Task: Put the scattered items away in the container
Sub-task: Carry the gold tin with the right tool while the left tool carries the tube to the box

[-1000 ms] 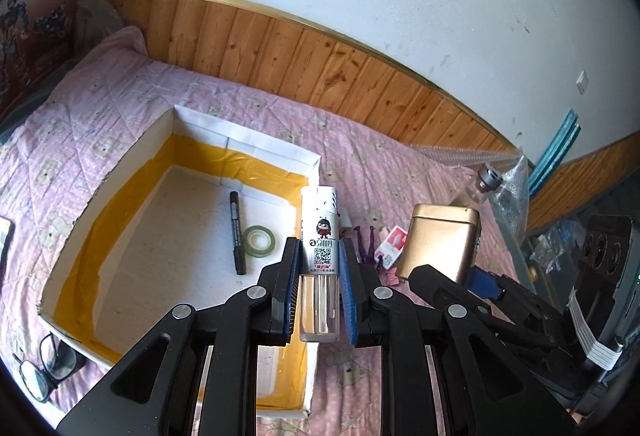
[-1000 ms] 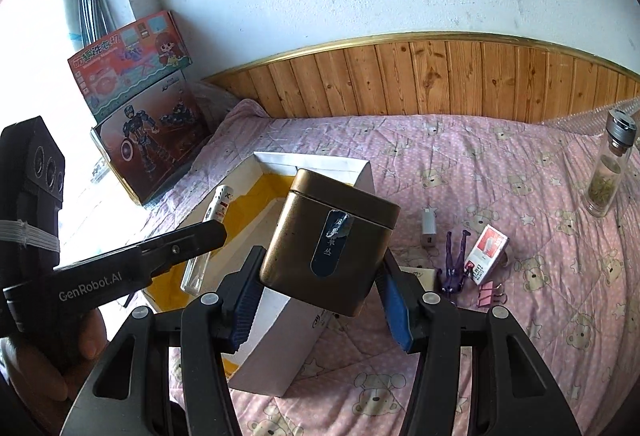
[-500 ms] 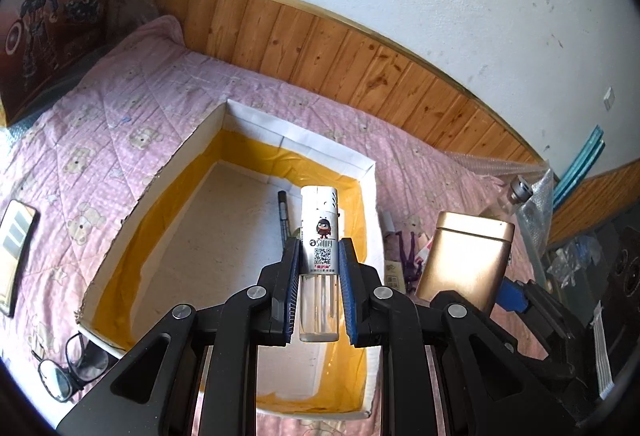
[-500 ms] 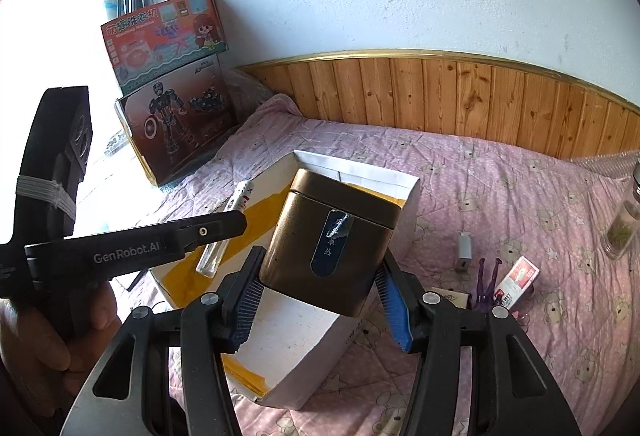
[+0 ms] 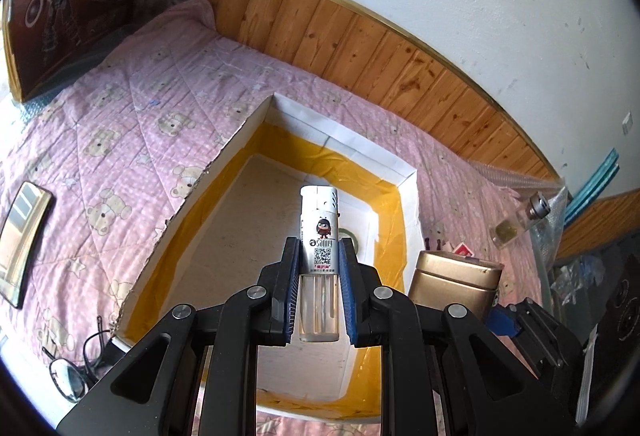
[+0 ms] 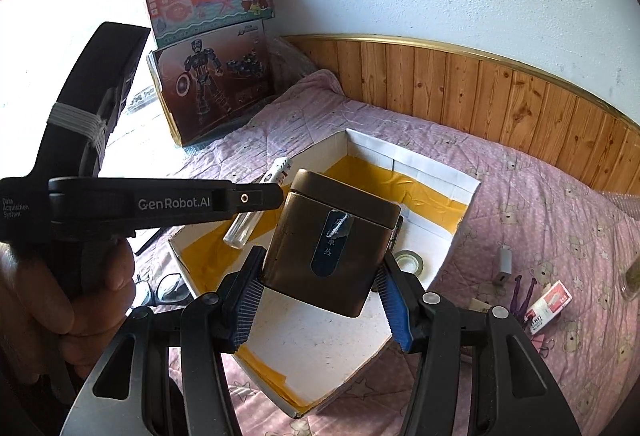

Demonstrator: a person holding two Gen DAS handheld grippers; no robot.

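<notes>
My left gripper [image 5: 319,270] is shut on a white lighter [image 5: 320,232] with a clear lower body, held upright over the open white box [image 5: 406,180] with yellow-taped inner walls. In the right wrist view my right gripper [image 6: 322,290] is shut on a gold tin [image 6: 332,240] with a dark label, hanging above the box [image 6: 436,172]. The same view shows the left gripper [image 6: 256,198] and the lighter [image 6: 260,204] over the box's left side. A tape roll [image 6: 409,261] lies on the box floor. The gold tin [image 5: 456,280] also shows at the right of the left wrist view.
On the pink bear quilt lie a small white charger [image 6: 505,263], purple clips [image 6: 524,294], a red-and-white packet [image 6: 550,302], a glass bottle [image 5: 520,222], glasses [image 5: 70,366] and a phone [image 5: 22,242]. Toy boxes [image 6: 212,76] lean at the bed's head. A hand [image 6: 60,300] grips the left tool.
Both grippers have moved leftward over the box with their loads. The box has grown larger and shifted toward the centre in both views, and the scattered items have slid to the right.
</notes>
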